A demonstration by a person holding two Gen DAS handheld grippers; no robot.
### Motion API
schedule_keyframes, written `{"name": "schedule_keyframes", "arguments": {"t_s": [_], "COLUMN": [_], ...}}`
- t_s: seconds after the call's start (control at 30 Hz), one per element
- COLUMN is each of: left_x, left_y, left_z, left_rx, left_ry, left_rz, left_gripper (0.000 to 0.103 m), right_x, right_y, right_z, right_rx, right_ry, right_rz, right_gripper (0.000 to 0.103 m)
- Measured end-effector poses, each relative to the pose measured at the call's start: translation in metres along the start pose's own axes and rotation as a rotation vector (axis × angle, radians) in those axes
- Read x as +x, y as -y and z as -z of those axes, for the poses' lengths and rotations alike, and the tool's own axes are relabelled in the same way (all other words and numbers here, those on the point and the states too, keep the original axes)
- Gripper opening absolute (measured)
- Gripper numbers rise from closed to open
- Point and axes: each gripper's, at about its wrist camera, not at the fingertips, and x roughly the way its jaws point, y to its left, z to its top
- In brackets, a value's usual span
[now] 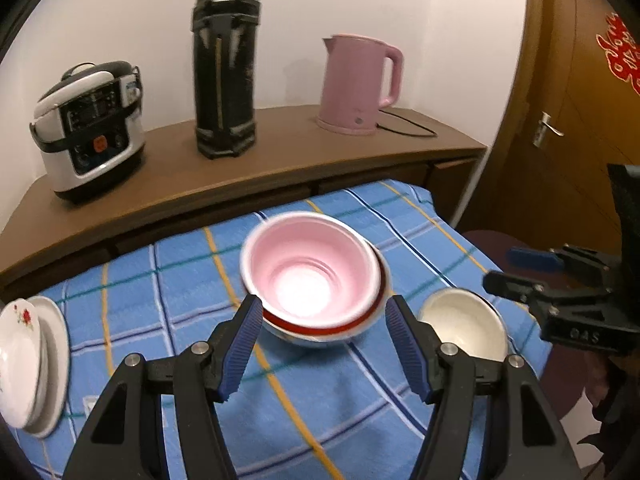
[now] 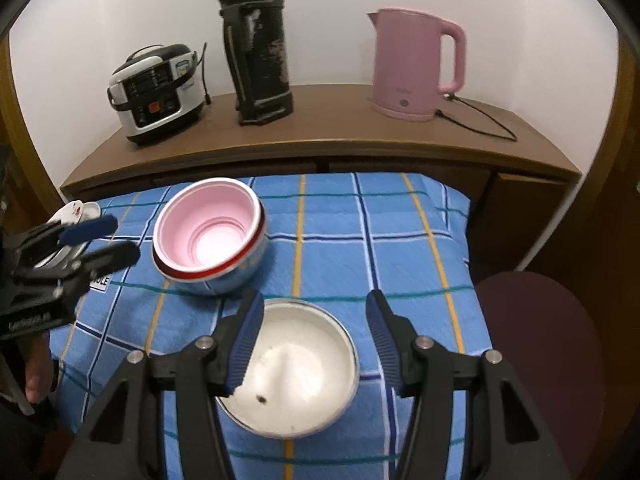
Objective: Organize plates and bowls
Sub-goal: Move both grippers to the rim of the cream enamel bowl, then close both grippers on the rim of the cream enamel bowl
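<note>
A pink bowl [image 1: 310,264] is nested in a red-rimmed steel bowl [image 1: 320,330] on the blue plaid cloth; both show in the right wrist view, the pink bowl [image 2: 210,226] sitting in the steel bowl [image 2: 224,276]. My left gripper [image 1: 322,314] is open just in front of this stack, jaws either side of its near rim. A white steel bowl [image 2: 298,364] lies between the open jaws of my right gripper [image 2: 314,312]; it also shows in the left wrist view [image 1: 466,326]. White floral plates [image 1: 24,360] are stacked at the left.
A brown sideboard [image 2: 340,140] behind the table carries a rice cooker [image 2: 156,92], a black thermos [image 2: 256,44] and a pink kettle [image 2: 414,64] with a cord. A dark red stool [image 2: 548,340] stands to the right. A wooden door [image 1: 568,100] is at the far right.
</note>
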Motion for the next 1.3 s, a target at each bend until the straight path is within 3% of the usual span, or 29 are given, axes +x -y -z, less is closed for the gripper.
{"name": "schedule_keyframes", "arguments": {"t_s": [0.3,0.43,0.7,0.73,0.83,0.93,1.3], "left_x": [0.015,0.021,0.030,0.031,0.038,0.043,0.052], "left_y": [0.037,0.041,0.055,0.056,0.059,0.061,0.070], "left_z": [0.018,0.024,0.030,0.030,0.031,0.033,0.036], "left_rx": [0.008,-0.014,0.008,0.009,0.016,0.016,0.021], "left_ry": [-0.084,-0.108,-0.126,-0.128,-0.147,-0.159,-0.177], "left_rz": [-0.003,0.012,0.042,0.045,0.050,0.063,0.099], "left_gripper": [0.066,0.066,0.066,0.065,0.046,0.036,0.034], "right_x": [-0.002,0.000,0.006,0.007,0.009,0.012,0.015], "right_y": [0.021,0.024,0.022,0.022,0.021,0.021,0.018], "right_z": [0.029,0.037,0.044,0.044,0.045,0.047,0.053], "right_rx": [0.046,0.053,0.050,0.050,0.048,0.049,0.047], "right_ry": [-0.022,-0.035,-0.049,-0.049,-0.055,-0.061,-0.075], "right_rz": [-0.003,-0.012,-0.020,-0.020,-0.022,-0.021,-0.048], "right_gripper": [0.053,0.044,0.036,0.035,0.033,0.030,0.022]}}
